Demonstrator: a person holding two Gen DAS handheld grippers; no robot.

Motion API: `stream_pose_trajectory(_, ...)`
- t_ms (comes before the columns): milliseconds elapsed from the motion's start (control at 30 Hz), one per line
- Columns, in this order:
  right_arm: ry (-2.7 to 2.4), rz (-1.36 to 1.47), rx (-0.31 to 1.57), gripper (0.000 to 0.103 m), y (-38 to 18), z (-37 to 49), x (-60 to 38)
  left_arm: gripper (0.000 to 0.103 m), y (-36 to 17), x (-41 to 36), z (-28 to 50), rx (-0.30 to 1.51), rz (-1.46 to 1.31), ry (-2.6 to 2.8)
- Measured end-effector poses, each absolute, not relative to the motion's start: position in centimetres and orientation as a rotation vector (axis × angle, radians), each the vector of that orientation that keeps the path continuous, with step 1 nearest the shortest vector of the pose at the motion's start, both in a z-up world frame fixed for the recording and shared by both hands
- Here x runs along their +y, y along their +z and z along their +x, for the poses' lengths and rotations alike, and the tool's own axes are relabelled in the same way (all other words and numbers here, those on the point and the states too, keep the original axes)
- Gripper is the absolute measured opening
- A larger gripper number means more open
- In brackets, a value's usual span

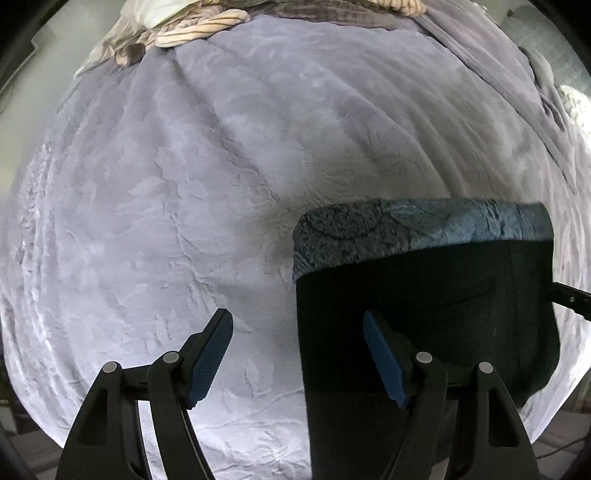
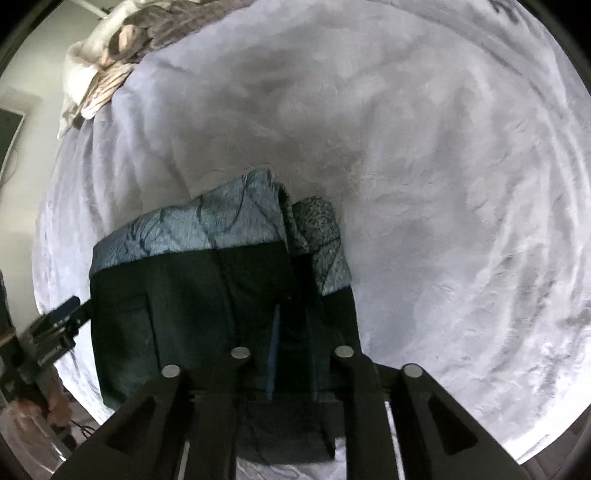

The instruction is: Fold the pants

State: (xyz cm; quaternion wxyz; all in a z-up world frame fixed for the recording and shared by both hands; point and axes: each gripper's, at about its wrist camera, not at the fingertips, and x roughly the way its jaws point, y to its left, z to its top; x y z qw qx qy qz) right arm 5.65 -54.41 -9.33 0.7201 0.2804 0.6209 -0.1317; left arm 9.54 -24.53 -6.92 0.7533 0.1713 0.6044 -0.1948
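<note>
Dark pants with a blue patterned band along the far edge lie folded on the bed. My left gripper is open and hovers over the pants' left edge, one finger above the blanket and the other above the dark cloth, with nothing pinched. In the right wrist view the pants fill the lower middle, and their band rises into a ridge on the right side. My right gripper stands nearly closed with a fold of the dark cloth between its fingers. The left gripper's tip shows at the pants' left edge.
A pale lilac plush blanket covers the bed. A heap of striped and grey bedding lies at the far end. The bed's near edge runs along the bottom of both views.
</note>
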Motion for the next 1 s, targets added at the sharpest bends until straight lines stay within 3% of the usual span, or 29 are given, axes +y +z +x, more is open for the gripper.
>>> stream_pose_trajectory(100,-0.305,0.611,1.366,0.039,-8.4,4.0,-53.3,0.074,-6.7,-24.5,9.0,1.323,0.388,-0.429)
stream_pose_trajectory(300,-0.349,0.673,1.363,0.048,-8.4,0.4,-51.6,0.074,-6.3,-23.6,7.7,1.340,0.407,-0.434)
stream_pose_trajectory(367,-0.356,0.721,1.356,0.057,-8.5,-0.4,-51.4,0.079,-6.3,-23.0,7.1,1.346,0.414,-0.433)
stream_pose_trajectory(400,-0.359,0.739,1.355,0.058,-8.5,-0.8,-51.3,0.088,-6.3,-22.9,7.2,1.347,0.424,-0.425)
stream_pose_trajectory(433,-0.360,0.743,1.354,0.058,-8.6,-0.8,-51.2,0.092,-6.3,-22.8,7.1,1.349,0.425,-0.426)
stream_pose_trajectory(800,-0.366,0.708,1.366,0.068,-8.6,-0.5,-50.1,0.092,-6.8,-23.1,5.2,1.380,0.447,-0.455)
stream_pose_trajectory(867,-0.365,0.705,1.371,0.069,-8.7,-0.6,-50.0,0.103,-6.9,-23.3,5.2,1.385,0.448,-0.460)
stream_pose_trajectory(1000,-0.361,0.708,1.378,0.073,-8.9,-0.8,-50.0,0.103,-7.0,-24.0,4.6,1.385,0.456,-0.471)
